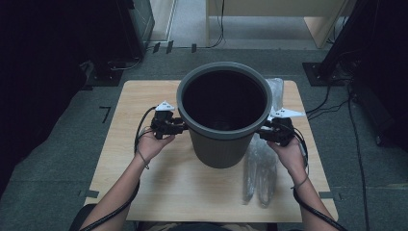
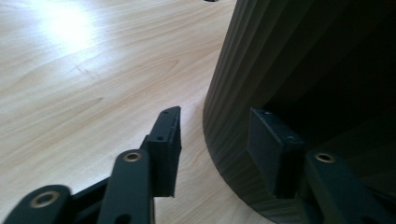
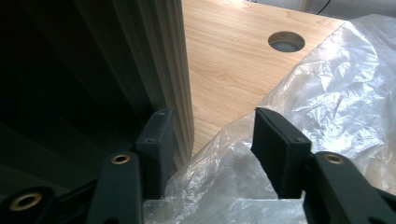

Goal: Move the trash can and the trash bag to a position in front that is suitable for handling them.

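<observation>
From the high view, a round, dark grey plastic bin [image 1: 224, 115] stands near the middle of a pale wooden table [image 1: 144, 192]. Its walls taper downward, and its inside is too dark to read. The left gripper [image 1: 182, 126] meets the bin's left side just under the rim, and the right gripper [image 1: 262, 131] meets its right side. Each is in a hand whose forearm is cut off by the bottom edge. A crinkled clear plastic bag [image 1: 260, 168] lies right of the bin, partly hidden behind it.

In the left gripper view, the bin's wall [image 2: 280, 70] is finely ribbed and curved. One black jaw lies against that wall and the other stands free over the glossy wood grain [image 2: 93, 93]. The jaws are part open, with no squeeze visible.

In the right gripper view, the ribbed wall [image 3: 159, 56] sits beside one jaw. The other jaw hangs over the wrinkled, shiny bag [image 3: 345, 93], so these jaws are also part open, gripping nothing clearly. A round hole [image 3: 286, 41] pierces the tabletop beyond the bin.
</observation>
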`<state>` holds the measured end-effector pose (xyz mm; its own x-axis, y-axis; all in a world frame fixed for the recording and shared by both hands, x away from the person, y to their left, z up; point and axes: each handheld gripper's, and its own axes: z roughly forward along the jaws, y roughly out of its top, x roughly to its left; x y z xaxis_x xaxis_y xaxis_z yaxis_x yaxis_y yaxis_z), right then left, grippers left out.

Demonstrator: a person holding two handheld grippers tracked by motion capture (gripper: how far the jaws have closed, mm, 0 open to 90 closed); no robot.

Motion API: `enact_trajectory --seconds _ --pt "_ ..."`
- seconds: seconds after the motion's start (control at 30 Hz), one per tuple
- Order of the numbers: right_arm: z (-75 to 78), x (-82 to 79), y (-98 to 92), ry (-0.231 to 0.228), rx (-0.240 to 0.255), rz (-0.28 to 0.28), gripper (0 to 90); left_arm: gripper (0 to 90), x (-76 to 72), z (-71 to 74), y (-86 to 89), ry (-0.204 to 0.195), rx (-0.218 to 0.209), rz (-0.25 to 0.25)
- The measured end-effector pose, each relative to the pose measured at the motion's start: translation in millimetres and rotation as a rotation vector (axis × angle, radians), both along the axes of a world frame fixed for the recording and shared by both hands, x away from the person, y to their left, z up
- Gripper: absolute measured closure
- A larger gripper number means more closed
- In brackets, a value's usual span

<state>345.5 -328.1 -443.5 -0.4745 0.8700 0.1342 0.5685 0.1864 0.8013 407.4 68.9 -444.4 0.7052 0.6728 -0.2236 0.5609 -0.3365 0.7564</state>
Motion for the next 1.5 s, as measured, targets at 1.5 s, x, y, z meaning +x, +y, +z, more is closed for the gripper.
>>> enact_trajectory --seconds 1.5 --pt "-40.9 -3.1 -25.0 0.004 -0.050 -0.064 29.2 34.9 1.9 21.2 16.7 0.013 0.008 -0.117"
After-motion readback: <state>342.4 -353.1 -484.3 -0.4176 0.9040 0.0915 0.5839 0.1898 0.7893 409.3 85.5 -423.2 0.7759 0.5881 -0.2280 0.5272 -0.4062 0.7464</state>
